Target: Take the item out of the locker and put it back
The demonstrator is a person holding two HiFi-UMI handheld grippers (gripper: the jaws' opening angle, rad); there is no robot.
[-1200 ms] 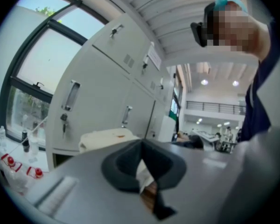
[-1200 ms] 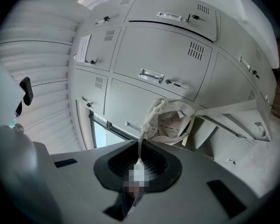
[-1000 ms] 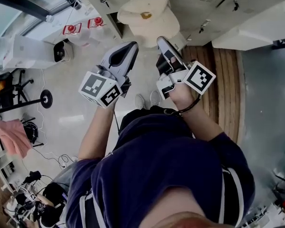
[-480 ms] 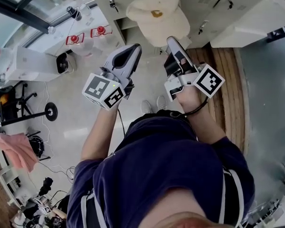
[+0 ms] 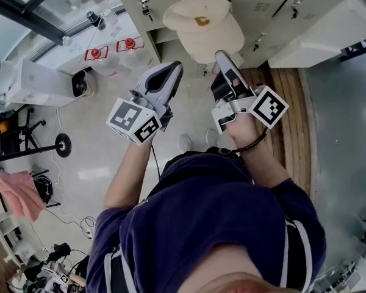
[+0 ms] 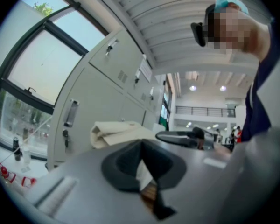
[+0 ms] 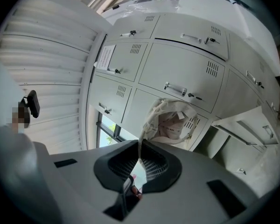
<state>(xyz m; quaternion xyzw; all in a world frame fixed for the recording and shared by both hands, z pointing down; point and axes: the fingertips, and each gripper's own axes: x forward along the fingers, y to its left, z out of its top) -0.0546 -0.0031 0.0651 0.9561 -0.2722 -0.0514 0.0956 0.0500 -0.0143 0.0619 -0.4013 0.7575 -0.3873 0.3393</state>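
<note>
Right claw [image 5: 222, 57] is clamped on the edge of the cream cap [image 5: 202, 26]. The cap hangs straight off its tips, out in the air, hollow side facing the claw, with the lockers [image 7: 177, 73] right behind it. An open locker door [image 7: 245, 130] sticks out just right of the cap in the right gripper view, so I'd guess the way back in is forward and a bit right. Left claw [image 5: 172, 69] is pinched closed on nothing, beside the cap but not touching it.
</note>
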